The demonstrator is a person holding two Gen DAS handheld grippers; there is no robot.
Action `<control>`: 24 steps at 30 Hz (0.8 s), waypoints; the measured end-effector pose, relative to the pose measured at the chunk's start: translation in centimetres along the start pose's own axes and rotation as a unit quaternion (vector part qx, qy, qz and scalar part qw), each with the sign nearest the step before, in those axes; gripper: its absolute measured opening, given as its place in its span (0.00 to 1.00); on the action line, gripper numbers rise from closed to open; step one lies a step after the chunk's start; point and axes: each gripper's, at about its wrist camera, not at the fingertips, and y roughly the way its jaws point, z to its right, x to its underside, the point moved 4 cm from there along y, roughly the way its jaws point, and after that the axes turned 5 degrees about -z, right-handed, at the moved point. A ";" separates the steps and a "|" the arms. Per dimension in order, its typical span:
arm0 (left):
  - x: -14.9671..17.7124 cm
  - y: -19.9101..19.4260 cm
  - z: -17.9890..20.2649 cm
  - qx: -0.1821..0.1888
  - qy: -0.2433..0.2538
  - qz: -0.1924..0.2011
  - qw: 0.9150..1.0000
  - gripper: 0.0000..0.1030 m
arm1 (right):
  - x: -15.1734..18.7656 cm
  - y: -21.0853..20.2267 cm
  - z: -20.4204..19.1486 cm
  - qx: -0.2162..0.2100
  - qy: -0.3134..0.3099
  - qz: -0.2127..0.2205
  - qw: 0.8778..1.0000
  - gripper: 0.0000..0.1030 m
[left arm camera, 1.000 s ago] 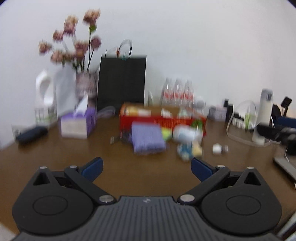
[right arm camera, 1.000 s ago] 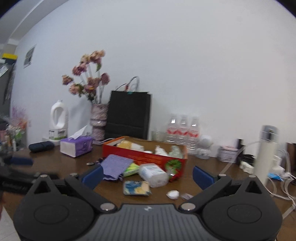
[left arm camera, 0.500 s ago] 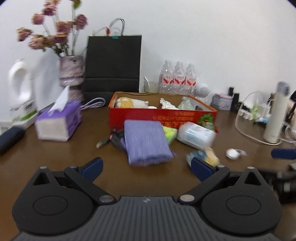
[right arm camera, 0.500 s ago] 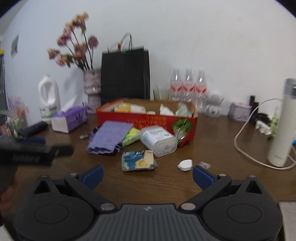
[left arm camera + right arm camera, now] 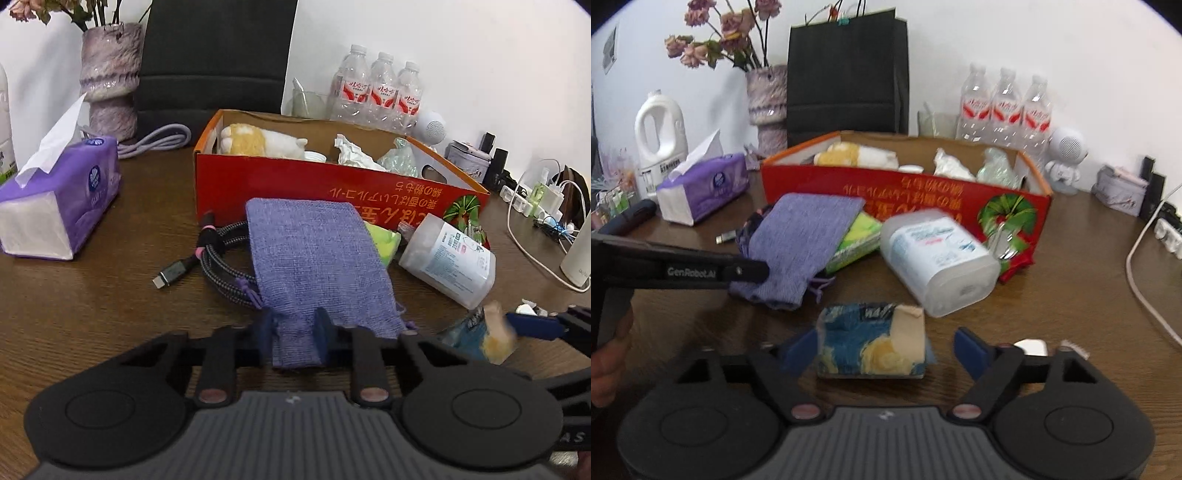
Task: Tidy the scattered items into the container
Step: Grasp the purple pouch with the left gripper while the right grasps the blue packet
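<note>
Low in both frames, before the red box: left gripper just pinched on soft purple pouch, limp cloth, gripped at its near end; right gripper closing, not yet clamped, round small stiff packet.

"GenRobot.AI" is printed in pale letters on the black arm of the left gripper, seen at the left of the right wrist view. Yellow East Asian characters are printed upside down along the front wall of the red box; they are not legible enough to be transcribed. Red labels with white script are carried by the three water bottles at the upper right, and small print is carried by the clear plastic jar, both too fine to be read.
</note>
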 end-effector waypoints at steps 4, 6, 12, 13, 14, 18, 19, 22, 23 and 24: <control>0.1 -1.0 0.3 -0.005 0.012 0.011 1.000 0.10 | 0.2 0.1 -0.3 0.001 -0.010 0.000 1.000 0.21; 0.4 -2.4 0.8 -0.001 0.024 0.022 0.999 0.09 | 0.2 -0.4 -0.2 -0.006 -0.008 0.006 1.000 0.12; 3.2 -9.6 1.9 0.000 0.042 0.054 0.998 0.09 | 1.1 -4.4 0.0 -0.017 -0.011 0.044 0.999 0.12; 4.0 -10.6 1.8 0.005 0.040 0.052 0.998 0.10 | 1.5 -5.1 0.1 -0.018 -0.012 0.043 0.999 0.13; 4.9 -11.5 1.7 0.010 0.037 0.048 0.998 0.10 | 1.9 -5.8 0.2 -0.020 -0.007 0.039 0.999 0.16; 8.6 -13.5 0.9 0.009 0.015 0.022 1.000 0.22 | 3.4 -8.3 0.3 -0.054 0.020 0.040 0.998 0.44; 9.1 -13.6 0.6 0.007 0.011 0.019 1.000 0.37 | 3.5 -8.4 0.0 -0.057 0.019 0.041 0.997 0.64; 9.1 -12.8 0.3 -0.007 0.009 0.020 1.000 0.56 | 2.8 -7.3 -1.6 -0.057 -0.016 0.044 0.997 0.65; 8.8 -12.4 0.3 -0.008 0.013 0.020 1.000 0.57 | 2.5 -6.6 -2.0 -0.057 -0.027 0.043 0.997 0.57; 8.4 -11.8 0.3 -0.007 0.016 0.021 1.000 0.58 | 2.2 -5.9 -2.4 -0.056 -0.034 0.039 0.997 0.51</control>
